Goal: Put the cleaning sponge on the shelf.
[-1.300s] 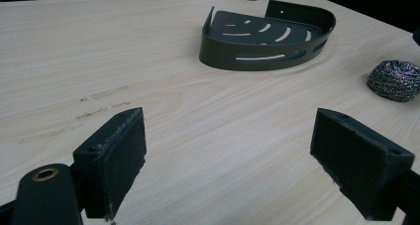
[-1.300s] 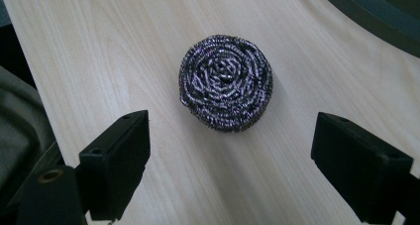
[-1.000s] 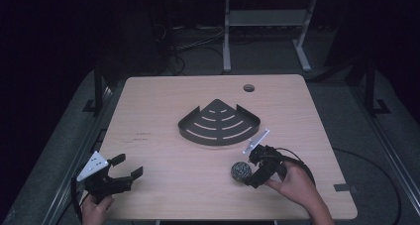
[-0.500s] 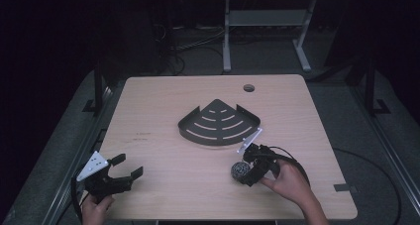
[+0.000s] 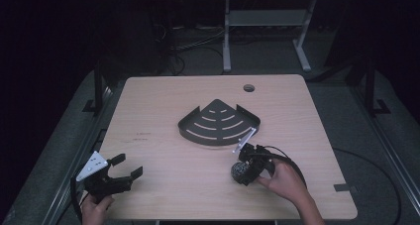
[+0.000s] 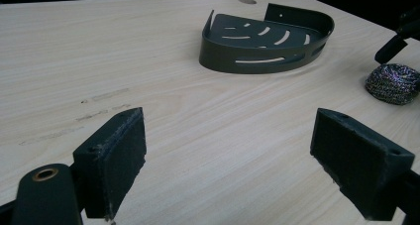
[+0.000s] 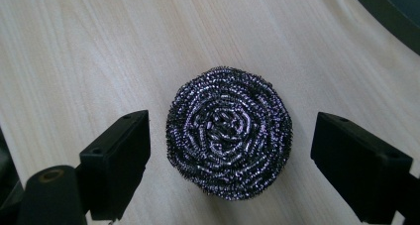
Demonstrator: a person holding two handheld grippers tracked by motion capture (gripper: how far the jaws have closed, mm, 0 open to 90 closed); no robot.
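Observation:
A round steel-wool scourer lies flat on the wooden table. My right gripper is open above it, one jaw on each side, neither pad touching. In the high view that gripper hangs over the scourer near the front right. A dark quarter-round slotted shelf basket sits at the table's middle, just behind the scourer. My left gripper is open at the front left corner, nothing between its jaws. In the left gripper view, the basket and the scourer lie ahead, to the right.
A round cable hole is at the table's far right. A black cable loops from the right gripper over the table. A white metal frame stands on the floor beyond the table. Faint pencil marks lie left of the basket.
My right gripper has shifted left and down, from beside the scourer to straddling it from above. The left gripper has stayed put.

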